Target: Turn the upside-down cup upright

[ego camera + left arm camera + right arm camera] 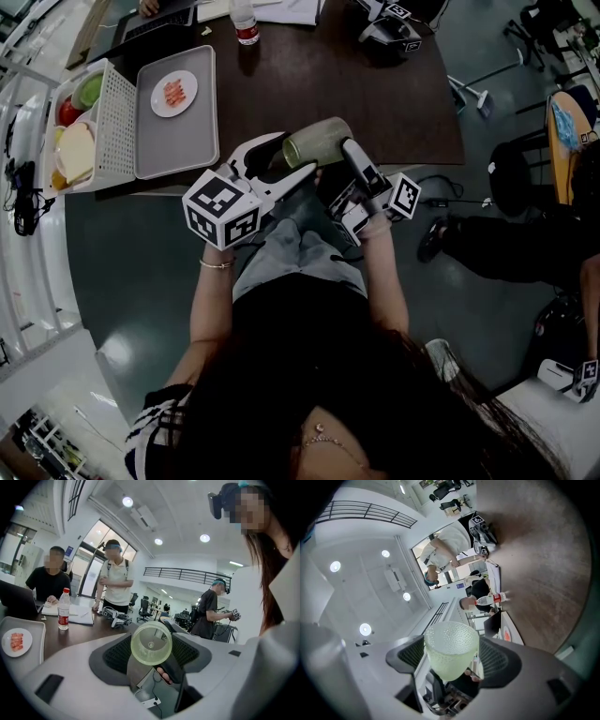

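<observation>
Green plastic cup [319, 139], airborne, clamped by left tongs [151, 648] and right tongs [452, 656]; release one, then rotate mouth-up.

Dim lighting, fisheye-warped dark corners

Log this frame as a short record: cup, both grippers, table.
cup: pale green, lying on its side in the air, mouth toward the left gripper
left gripper: jaws appear closed on the cup's mouth end
right gripper: jaws closed on the cup's other end
table: dark brown, grey tray at its left
</observation>
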A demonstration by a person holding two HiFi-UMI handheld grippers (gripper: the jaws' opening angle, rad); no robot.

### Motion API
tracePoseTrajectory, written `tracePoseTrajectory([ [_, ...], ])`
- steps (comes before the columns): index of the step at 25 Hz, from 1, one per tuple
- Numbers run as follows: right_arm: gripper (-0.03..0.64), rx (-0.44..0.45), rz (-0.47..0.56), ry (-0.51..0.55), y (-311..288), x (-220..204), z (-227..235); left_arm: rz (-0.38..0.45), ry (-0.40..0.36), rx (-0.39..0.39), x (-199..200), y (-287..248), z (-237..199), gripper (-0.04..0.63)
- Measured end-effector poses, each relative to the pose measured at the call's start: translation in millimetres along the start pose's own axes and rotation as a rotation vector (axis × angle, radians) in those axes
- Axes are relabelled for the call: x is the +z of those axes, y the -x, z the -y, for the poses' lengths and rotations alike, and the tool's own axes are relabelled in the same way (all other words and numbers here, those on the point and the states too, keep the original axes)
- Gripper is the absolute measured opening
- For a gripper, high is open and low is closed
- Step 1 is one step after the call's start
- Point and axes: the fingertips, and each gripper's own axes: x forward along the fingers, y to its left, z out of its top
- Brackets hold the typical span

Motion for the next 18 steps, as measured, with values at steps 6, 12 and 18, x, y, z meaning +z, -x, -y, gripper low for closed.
tracePoseTrajectory([
  [6,0.354,-0.024,0.022,0.01,4.8,7.1,6.0,0.002,-0.002,0.016,4.2,1.4,-9.2,0.279],
  [12,0.354,-0.078,0.021,0.049,7.2,10.8,14.9,-0.012,-0.015,0.041,3.7,-1.4,-18.0,0.275],
  [18,0.354,-0.136,0.021,0.109,9.5,16.6,20.8,-0.042,-0.029,0.061,0.8,-4.6,-27.9,0.272],
])
